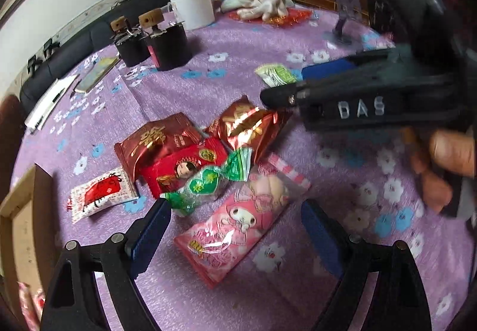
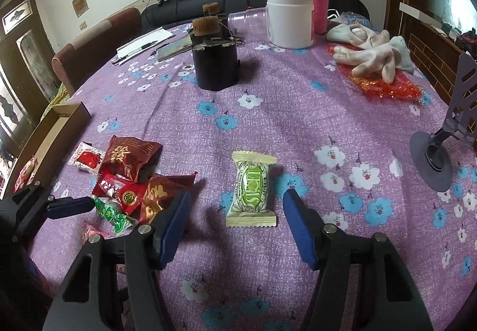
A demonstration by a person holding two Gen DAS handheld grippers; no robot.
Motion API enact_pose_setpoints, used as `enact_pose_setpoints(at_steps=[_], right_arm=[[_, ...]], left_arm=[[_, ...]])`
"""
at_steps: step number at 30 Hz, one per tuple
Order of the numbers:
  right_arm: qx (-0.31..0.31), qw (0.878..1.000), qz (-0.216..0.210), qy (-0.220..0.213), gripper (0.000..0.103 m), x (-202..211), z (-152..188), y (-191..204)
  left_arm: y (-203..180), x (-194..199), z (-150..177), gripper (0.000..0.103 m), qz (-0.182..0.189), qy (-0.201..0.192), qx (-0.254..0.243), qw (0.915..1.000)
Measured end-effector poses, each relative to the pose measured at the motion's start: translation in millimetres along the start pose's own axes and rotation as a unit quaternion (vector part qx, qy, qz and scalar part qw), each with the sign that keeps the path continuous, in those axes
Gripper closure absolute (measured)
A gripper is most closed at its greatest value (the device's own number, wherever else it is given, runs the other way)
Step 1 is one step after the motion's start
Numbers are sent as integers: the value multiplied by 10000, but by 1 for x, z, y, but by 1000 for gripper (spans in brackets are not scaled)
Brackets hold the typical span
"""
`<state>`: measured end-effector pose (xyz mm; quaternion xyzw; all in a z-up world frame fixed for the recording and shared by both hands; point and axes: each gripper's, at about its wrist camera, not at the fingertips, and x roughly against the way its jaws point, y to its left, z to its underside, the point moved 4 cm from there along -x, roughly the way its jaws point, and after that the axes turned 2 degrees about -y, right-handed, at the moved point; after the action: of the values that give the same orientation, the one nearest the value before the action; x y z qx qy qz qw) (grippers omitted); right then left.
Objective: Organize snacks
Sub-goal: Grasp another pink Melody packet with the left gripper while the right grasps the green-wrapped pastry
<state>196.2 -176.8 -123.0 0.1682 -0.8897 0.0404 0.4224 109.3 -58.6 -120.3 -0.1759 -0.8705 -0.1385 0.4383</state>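
Hovering low over the purple flowered tabletop (image 2: 268, 110), the right claw (image 2: 235, 229) stands spread wide, its blue pads either side of a cream-and-green candy packet (image 2: 251, 189) that lies flat at the centre of the right wrist frame, touching neither pad. At lower left of that frame sits the heap of snacks: a dark red foil packet (image 2: 131, 156), a bright red packet (image 2: 120, 189) and a green twisted candy (image 2: 114, 214), overlapping one another. The left claw (image 1: 235, 229) is also spread, holding nothing, poised above a pink cartoon-rabbit packet (image 1: 235, 229) at lower centre of the left wrist frame, with the green candy just beside its left pad. A small white-and-red sachet (image 1: 100, 193) lies apart at the left. An open cardboard box (image 2: 56, 134) rests at the left edge.
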Motion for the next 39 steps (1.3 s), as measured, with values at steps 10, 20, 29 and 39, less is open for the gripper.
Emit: enact_pose_setpoints(at_steps=[10, 20, 29, 39], right_arm=[[151, 9997, 179, 67, 51, -11, -1, 8], [98, 9995, 282, 57, 81, -7, 2, 1], [-131, 9998, 72, -129, 83, 12, 7, -2], [-149, 9991, -176, -355, 83, 41, 9, 10]], left_arm=[[3, 0, -2, 39, 369, 144, 139, 9991], [-12, 5, -3, 77, 520, 140, 110, 9985], [3, 16, 7, 79, 879, 13, 678, 9938], [21, 42, 14, 79, 569, -246, 989, 9932]])
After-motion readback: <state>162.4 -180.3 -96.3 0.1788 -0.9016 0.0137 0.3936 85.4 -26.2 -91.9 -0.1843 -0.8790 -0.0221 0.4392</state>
